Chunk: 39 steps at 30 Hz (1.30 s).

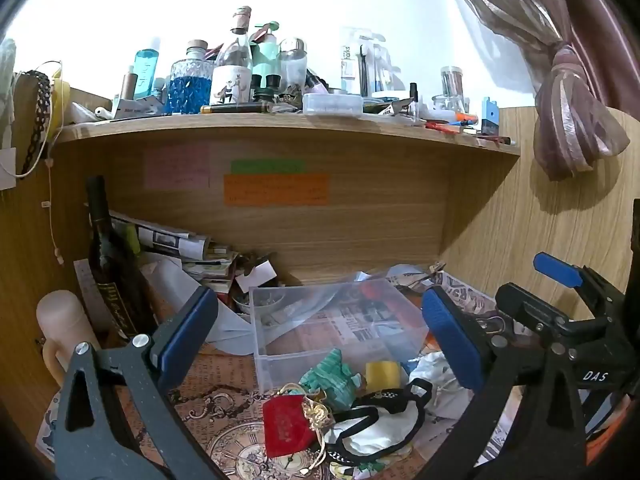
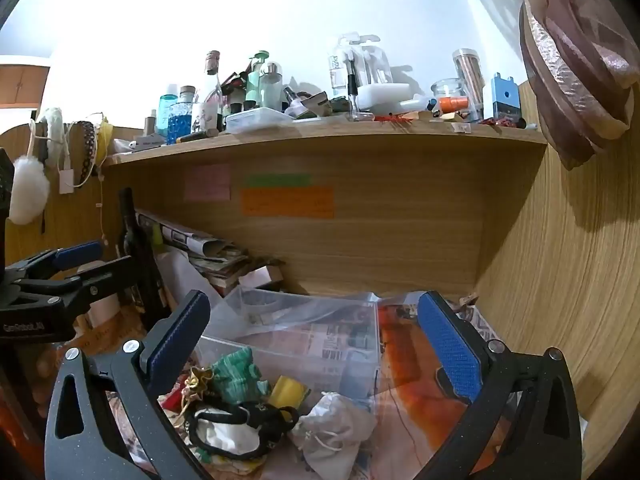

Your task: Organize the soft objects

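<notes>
A pile of soft things lies on the desk in front of a clear plastic box (image 1: 320,320): a red pouch (image 1: 286,424) with gold cord, a green striped cloth (image 1: 330,376), a yellow sponge (image 1: 383,375), a white and black fabric piece (image 1: 376,428) and a white drawstring bag (image 1: 434,372). My left gripper (image 1: 320,340) is open and empty above the pile. My right gripper (image 2: 316,348) is open and empty; below it lie the green cloth (image 2: 236,372), the yellow sponge (image 2: 288,392), the white bag (image 2: 336,428) and the clear box (image 2: 296,332).
A dark wine bottle (image 1: 108,256) and stacked papers (image 1: 176,240) stand at the back left under a wooden shelf (image 1: 280,128) crowded with bottles. A pink thermos (image 1: 64,324) stands left. A curtain tassel (image 1: 572,120) hangs right. The right gripper's body (image 1: 560,320) shows at the right.
</notes>
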{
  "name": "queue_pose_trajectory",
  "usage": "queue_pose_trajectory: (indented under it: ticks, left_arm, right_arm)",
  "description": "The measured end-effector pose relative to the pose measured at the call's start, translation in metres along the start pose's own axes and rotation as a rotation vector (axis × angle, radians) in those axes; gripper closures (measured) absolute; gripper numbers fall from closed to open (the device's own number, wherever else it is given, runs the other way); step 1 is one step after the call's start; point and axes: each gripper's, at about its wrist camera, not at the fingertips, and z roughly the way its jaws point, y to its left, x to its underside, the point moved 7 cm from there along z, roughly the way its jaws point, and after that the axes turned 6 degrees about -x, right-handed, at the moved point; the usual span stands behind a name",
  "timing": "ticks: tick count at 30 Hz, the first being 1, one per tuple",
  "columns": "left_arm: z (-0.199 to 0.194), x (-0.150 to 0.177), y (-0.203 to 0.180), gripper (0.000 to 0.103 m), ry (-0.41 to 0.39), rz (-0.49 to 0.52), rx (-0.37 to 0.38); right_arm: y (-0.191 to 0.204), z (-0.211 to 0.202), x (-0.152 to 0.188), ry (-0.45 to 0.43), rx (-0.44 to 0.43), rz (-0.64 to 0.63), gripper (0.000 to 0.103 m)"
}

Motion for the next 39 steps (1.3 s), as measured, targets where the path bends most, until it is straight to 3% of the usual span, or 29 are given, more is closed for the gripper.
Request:
queue_pose_trajectory:
  ticks: [39]
  left_arm:
    - [0.000,0.001,-0.001,0.000,-0.010,-0.004,0.002]
  right_arm:
    - [0.012,0.000,-0.005,-0.027,-0.030,-0.018,0.000]
